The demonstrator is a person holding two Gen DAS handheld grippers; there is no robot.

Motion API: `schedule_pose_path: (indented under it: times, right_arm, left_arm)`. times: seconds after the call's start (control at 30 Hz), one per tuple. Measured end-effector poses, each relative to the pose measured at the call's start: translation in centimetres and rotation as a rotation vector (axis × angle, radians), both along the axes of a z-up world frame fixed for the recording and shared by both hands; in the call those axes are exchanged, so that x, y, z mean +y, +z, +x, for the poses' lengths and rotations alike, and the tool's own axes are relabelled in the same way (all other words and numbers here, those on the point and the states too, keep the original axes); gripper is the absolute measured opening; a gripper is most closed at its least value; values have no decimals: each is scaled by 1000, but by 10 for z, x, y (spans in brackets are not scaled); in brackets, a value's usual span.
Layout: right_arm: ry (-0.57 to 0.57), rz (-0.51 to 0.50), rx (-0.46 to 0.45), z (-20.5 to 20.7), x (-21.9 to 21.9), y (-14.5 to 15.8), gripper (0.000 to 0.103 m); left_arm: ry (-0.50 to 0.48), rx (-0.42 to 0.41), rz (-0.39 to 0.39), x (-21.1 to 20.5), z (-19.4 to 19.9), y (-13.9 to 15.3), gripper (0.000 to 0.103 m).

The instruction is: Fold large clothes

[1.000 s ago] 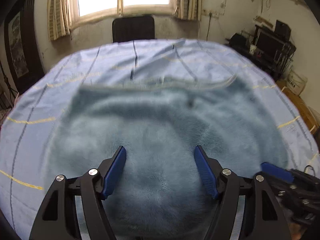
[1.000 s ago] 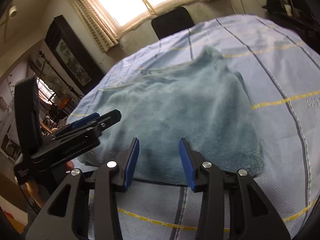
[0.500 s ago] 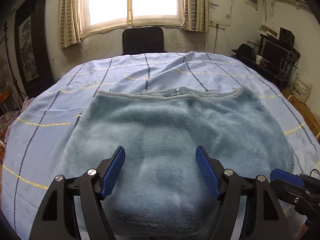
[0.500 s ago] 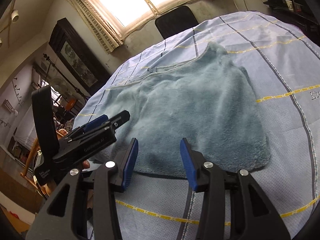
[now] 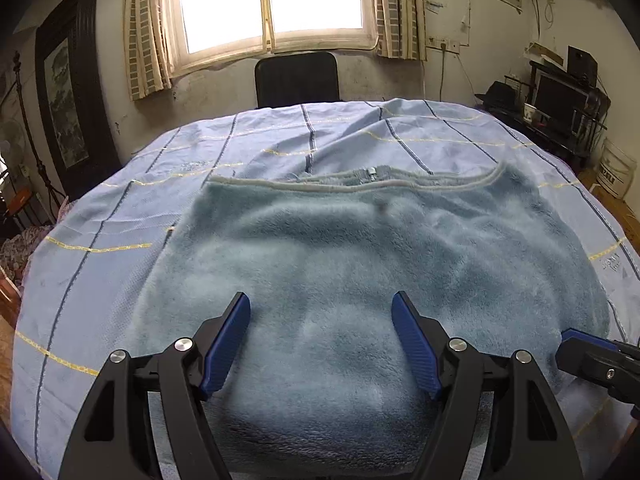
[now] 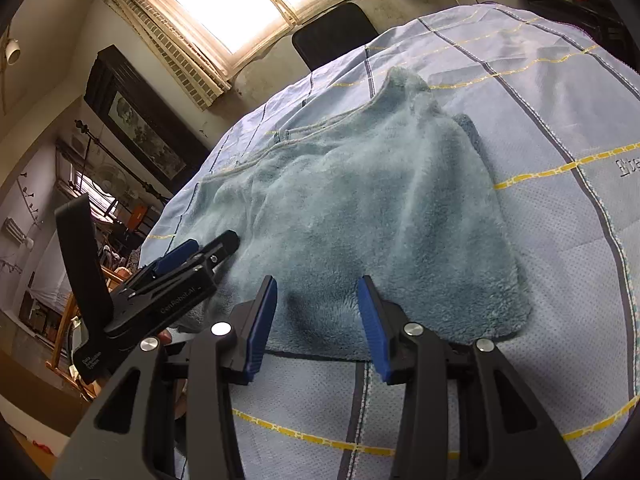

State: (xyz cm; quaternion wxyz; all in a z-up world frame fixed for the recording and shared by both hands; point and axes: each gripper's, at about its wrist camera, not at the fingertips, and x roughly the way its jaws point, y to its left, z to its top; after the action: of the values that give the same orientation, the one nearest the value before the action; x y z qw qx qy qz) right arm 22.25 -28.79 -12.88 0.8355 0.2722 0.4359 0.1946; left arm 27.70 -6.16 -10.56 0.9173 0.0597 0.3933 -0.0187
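Observation:
A fluffy grey-blue fleece garment (image 5: 360, 264) lies folded flat on the blue striped sheet (image 5: 120, 216), its trimmed edge and zipper at the far side. It also shows in the right wrist view (image 6: 380, 208). My left gripper (image 5: 321, 312) is open and empty, held above the garment's near part. My right gripper (image 6: 317, 296) is open and empty over the garment's near edge. The right gripper's tip shows in the left wrist view (image 5: 592, 356), at the garment's right. The left gripper shows in the right wrist view (image 6: 192, 260), at the garment's left.
The sheet (image 6: 560, 120) covers a large bed or table. A black chair (image 5: 297, 78) stands at the far edge under the window (image 5: 272, 0). A dark shelf with equipment (image 5: 560, 104) is at the right and a framed picture (image 5: 68, 92) at the left.
Both grippers have drawn back and up from the garment, so more of it and of the room shows. The garment lies still. Both stay open.

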Motion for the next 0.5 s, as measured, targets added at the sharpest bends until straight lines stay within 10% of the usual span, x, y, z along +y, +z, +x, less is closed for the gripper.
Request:
schedule_pose_path:
  times: [0.5]
  right_arm:
    - [14, 106, 15, -5, -5, 3, 46]
  left_arm:
    - [0, -3, -34, 2, 2, 5, 74]
